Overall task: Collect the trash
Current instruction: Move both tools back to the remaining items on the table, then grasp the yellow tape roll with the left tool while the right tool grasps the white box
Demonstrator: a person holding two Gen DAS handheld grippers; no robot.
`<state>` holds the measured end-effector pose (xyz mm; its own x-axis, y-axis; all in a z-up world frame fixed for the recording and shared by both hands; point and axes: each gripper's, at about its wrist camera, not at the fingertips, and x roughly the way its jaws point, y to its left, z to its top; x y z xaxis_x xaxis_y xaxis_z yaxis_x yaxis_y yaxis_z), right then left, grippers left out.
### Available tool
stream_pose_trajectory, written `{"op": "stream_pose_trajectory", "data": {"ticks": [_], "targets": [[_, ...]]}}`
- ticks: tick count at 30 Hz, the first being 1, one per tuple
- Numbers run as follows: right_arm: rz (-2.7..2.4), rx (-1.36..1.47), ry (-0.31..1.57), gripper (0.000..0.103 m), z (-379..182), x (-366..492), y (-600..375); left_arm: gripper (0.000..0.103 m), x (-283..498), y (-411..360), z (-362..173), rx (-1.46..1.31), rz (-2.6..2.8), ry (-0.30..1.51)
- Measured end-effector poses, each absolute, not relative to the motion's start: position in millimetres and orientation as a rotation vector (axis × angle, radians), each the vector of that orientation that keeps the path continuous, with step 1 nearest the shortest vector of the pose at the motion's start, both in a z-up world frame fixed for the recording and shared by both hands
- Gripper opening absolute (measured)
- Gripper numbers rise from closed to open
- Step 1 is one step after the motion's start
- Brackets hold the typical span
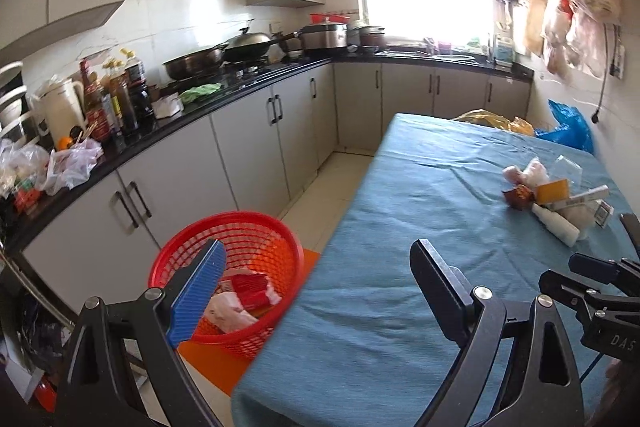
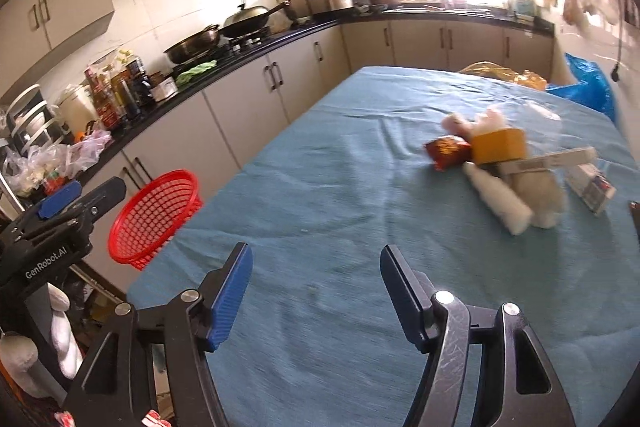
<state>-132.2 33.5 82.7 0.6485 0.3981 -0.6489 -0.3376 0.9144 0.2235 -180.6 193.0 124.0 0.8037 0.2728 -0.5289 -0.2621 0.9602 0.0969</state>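
Counter: a black stone worktop (image 1: 248, 83) runs along the left wall over grey cabinet doors, crowded with a cream plastic kettle (image 1: 60, 107), dark sauce bottles (image 1: 128, 87) and two steel woks (image 1: 224, 55) on the hob.
Basket: a round red plastic mesh basket (image 1: 276, 239) stands on the floor just beside the table's left edge; it holds a red-and-white wrapper (image 1: 250, 287) and a pale crumpled piece beneath it (what that piece is I cannot tell).
Left gripper: the black two-finger left gripper (image 1: 316, 291) hangs with its jaws spread wide and nothing between them; its blue ribbed pad (image 1: 200, 291) lies over the basket in the left wrist view, the other finger over the cloth.
Table: a long table under a blue-green woven cloth (image 2: 340, 187) fills the middle of the room.
Right gripper: the black right gripper (image 2: 316, 295) hovers above bare cloth, jaws fairly wide and empty, pointing towards the heap.
Trash: a small heap lies near the table's right edge, well apart from the basket; a brown-red crinkled snack packet (image 2: 446, 151), a yellow cardboard box (image 2: 498, 145), a white plastic bottle (image 2: 500, 201) lying on its side, crumpled white tissue (image 2: 480, 121) and a flat white carton (image 2: 592, 187), most of them touching.
Far end: a blue plastic bag (image 2: 588, 83) and a yellow plastic bag (image 2: 496, 73) sit beyond the table by the right wall.
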Motion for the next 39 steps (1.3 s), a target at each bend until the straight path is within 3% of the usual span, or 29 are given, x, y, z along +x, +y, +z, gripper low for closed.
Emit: {"op": "stream_pose_trajectory", "data": {"ticks": [21,39], "targets": [[0.215,0.211,0.791,0.071,63.0,-130.0,-101.0,0.092,-136.9,92.4,110.8,0.104,0.111,0.619],[0.150,0.464,0.782,0.072,56.3,-98.7,-196.7,0.092,-29.8,24.9,90.9,0.030,-0.214,0.738]]}}
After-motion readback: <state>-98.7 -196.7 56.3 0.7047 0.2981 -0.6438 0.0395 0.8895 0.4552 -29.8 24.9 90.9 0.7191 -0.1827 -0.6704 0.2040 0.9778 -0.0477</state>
